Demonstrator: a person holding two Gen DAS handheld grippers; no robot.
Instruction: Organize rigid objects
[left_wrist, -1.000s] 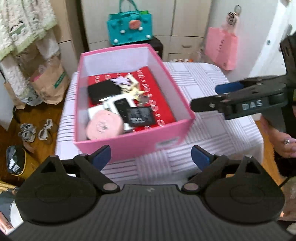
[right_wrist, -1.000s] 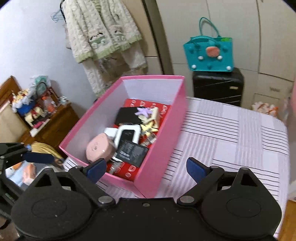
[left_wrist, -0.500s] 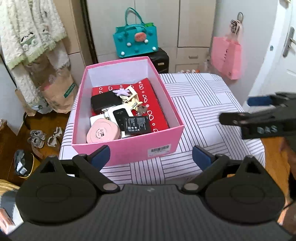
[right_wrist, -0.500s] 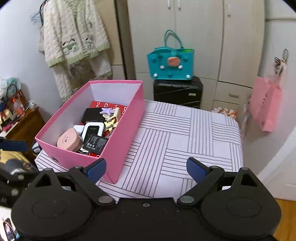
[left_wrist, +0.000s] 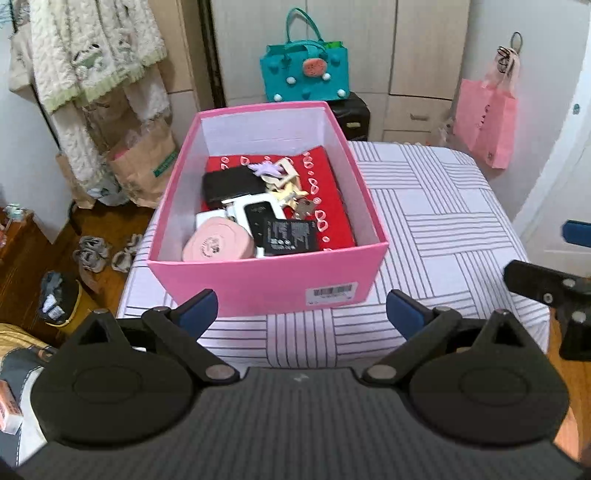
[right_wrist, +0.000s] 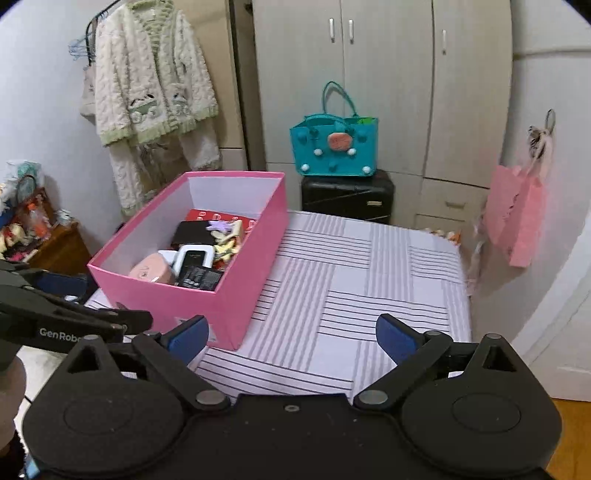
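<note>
A pink box (left_wrist: 273, 280) (right_wrist: 236, 295) stands on the left half of the striped table (left_wrist: 436, 221) (right_wrist: 369, 288). Inside lie a round pink case (left_wrist: 218, 245) (right_wrist: 153, 272), a black battery pack (left_wrist: 291, 236) (right_wrist: 199, 278), a white and black device (left_wrist: 258, 214) (right_wrist: 194, 258), a black wallet (left_wrist: 229, 184) (right_wrist: 194, 232) and pale hair clips (left_wrist: 280, 173) (right_wrist: 225, 236). My left gripper (left_wrist: 301, 308) hangs open and empty just short of the box's near wall. My right gripper (right_wrist: 291, 332) is open and empty over the table's near edge, to the right of the box.
Behind the table a teal bag (left_wrist: 304, 75) (right_wrist: 334, 146) sits on a black suitcase (right_wrist: 347, 194). A pink bag (left_wrist: 484, 125) (right_wrist: 517, 214) hangs on the right wall. Paper bags (left_wrist: 144, 162), shoes (left_wrist: 92, 253) and a hanging robe (right_wrist: 151, 92) are on the left.
Both grippers have drawn back and up from the box, which now looks smaller. The right gripper has slid toward the right edge of the left wrist view.
</note>
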